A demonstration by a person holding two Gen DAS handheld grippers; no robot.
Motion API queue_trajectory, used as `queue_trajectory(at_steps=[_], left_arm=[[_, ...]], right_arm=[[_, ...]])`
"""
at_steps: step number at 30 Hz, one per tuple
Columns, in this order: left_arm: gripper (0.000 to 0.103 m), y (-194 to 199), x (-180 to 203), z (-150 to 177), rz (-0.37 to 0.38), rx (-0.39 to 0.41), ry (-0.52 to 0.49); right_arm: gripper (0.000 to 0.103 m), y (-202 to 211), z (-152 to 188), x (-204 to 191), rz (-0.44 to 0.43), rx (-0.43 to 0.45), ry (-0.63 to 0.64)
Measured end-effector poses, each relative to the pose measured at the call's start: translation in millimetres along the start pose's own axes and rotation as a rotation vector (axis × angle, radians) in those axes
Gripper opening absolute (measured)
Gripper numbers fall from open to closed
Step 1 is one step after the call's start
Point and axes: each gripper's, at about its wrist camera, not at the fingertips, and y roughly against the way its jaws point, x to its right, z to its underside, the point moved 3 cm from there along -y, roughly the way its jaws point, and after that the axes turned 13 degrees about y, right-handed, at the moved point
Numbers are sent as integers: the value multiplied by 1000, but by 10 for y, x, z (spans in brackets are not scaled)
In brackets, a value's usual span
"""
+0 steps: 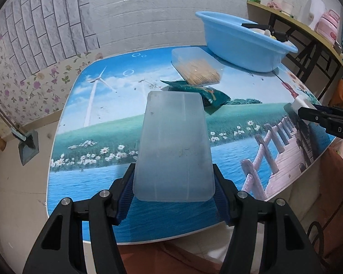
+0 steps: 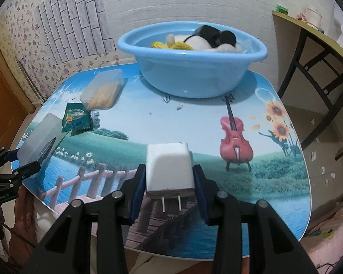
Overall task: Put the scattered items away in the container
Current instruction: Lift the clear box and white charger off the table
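1. In the left wrist view, the left hand-held gripper point(image 1: 174, 189) is clenched on a frosted translucent phone case point(image 1: 173, 146), its blue pads pressing the case's two long sides near the lower end. The case hangs above the near part of the bench point(image 1: 84, 182), whose top carries a printed landscape with windmills, daisies and a wooden walkway.
2. Just past the case's far end lies a green snack packet point(image 1: 208, 97), and beyond that a clear box of toothpicks point(image 1: 197, 68) rests flat on the bench.
3. At the bench's far right corner stands the blue basin point(image 1: 235, 45), with a few items inside that are mostly hidden by its rim.
4. At the right edge of this view, the right hand-held gripper point(image 1: 308, 114) reaches in with a white charger plug point(image 1: 300, 102) at its tips.
5. In the right wrist view, the right hand-held gripper point(image 2: 170, 178) is grasping the white charger plug point(image 2: 169, 169) by its sides, the two metal prongs pointing back toward the camera, above the near edge of the bench point(image 2: 274, 194).
6. The blue basin point(image 2: 192, 77) sits at the far middle of the bench, holding a black-and-white soft toy point(image 2: 203, 40) and something yellow point(image 2: 171, 45).
7. The toothpick box point(image 2: 103, 90) and the green snack packet point(image 2: 76, 118) lie to the left, well apart from the basin, and the left hand-held gripper point(image 2: 25, 159) holds the phone case point(image 2: 41, 137) at the left edge.
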Motion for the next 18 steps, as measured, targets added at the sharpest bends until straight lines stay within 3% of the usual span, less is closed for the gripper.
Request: queue_trajectory(at_steps=[18], left_arm=[[65, -205, 113, -168, 9, 16, -16]], right_arm=[[39, -120, 57, -54, -7, -35, 23]])
